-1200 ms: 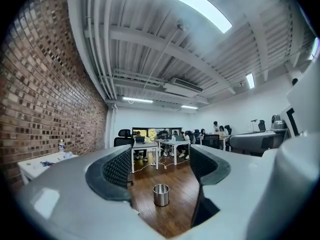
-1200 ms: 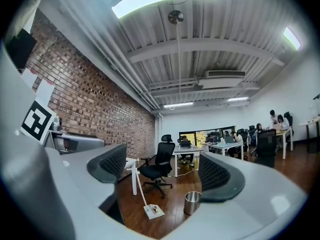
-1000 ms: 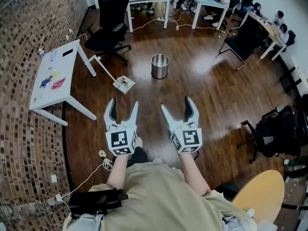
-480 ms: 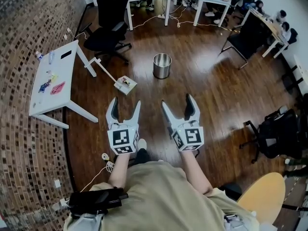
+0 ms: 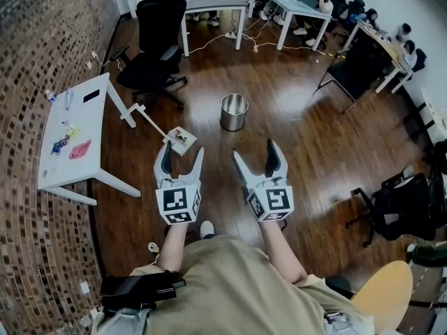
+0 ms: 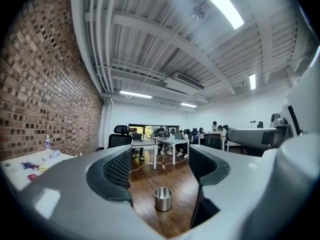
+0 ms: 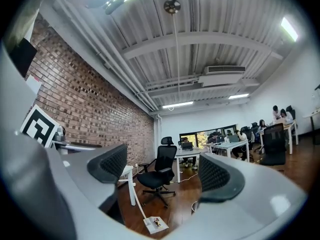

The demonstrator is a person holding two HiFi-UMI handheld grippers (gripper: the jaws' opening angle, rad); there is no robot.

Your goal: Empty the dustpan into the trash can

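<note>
Nothing picked up yet. Carrying the left gripper [image 5: 181, 151] out ahead, jaws well apart and only air between them. Same with the right gripper [image 5: 255, 151]: just been opening its jaws wider, nothing between them either.

Ahead of the left gripper, on the wooden floor [image 5: 293, 131], the dustpan [image 5: 180, 140], with its long handle [image 5: 152, 121] slanting up toward the white table [image 5: 70, 142]. Holds a few coloured scraps, probably litter, though too small to say what. A little beyond, upright and open-topped, the trash can [image 5: 234, 112]: near the pan, not touching.

Plenty of room for a spill from here. Risk of the pan swinging or tipping if taken by that thin handle with one gripper alone, with scraps lost on the way. Risk of scatter across the floor if tilted too early or off-centre over so narrow a mouth. Risk of knocking the can over with a careless bump, being likely light. Also worth minding the cable [image 5: 149, 246] by the feet.

No brand or readable writing anywhere. Only black-and-white square markers on each gripper's cube [image 5: 177, 202].
</note>
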